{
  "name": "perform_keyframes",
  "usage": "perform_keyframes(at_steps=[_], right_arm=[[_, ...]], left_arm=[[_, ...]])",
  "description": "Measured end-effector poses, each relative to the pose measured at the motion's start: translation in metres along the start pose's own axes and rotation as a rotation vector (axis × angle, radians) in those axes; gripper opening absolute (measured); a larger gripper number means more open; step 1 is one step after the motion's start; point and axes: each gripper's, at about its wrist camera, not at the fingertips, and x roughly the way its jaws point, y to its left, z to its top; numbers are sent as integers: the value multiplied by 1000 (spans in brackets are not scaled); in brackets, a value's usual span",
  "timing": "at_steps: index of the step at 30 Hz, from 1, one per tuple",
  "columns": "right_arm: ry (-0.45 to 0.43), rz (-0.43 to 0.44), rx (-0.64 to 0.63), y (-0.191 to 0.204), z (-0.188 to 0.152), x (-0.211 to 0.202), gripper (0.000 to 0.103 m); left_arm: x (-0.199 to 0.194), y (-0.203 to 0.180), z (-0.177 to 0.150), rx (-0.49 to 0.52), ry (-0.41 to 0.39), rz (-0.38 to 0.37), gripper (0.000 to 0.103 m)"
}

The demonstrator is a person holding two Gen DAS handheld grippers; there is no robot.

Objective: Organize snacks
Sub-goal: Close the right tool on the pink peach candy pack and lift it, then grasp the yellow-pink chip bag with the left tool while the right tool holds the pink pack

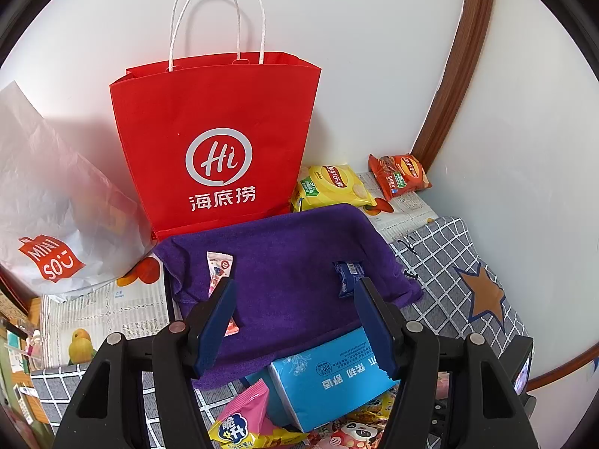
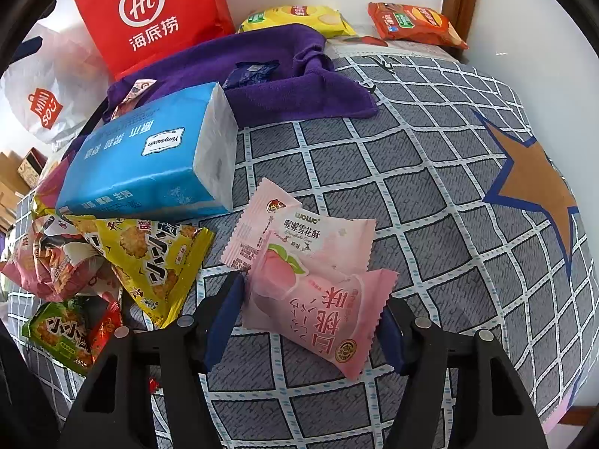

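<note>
Snacks spread on checked cloth, both jaws wide and holding nothing

Seen only from right gripper [image 2: 305, 321]: pink peach packets [image 2: 318, 292] between its fingers, yellow cracker bag [image 2: 149, 258]. Seen only from left gripper [image 1: 295, 321]: full red paper bag [image 1: 217, 142] with handles, above purple towel [image 1: 284, 262]

Both views are bright and evenly lit by soft daylight. Shadows are faint; a soft one falls on the wall left of the red paper bag [image 1: 215, 142]. The white plastic bag [image 1: 56, 202] is washed out and hazy. Fisheye bending curves the edges, with black corners. Centres are sharp.
</note>
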Motion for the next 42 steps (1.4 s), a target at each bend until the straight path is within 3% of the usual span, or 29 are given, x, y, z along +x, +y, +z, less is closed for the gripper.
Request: perform_keyframes(at_steps=[28,42], right_arm=[[-17,6,-2,-1,-5,-13,61],[-102,-3,-1,-18,-5,-42,61]], left_arm=[[-1,-1,0,2,0,3,63],[-16,10,2,-14,-16,43,67]])
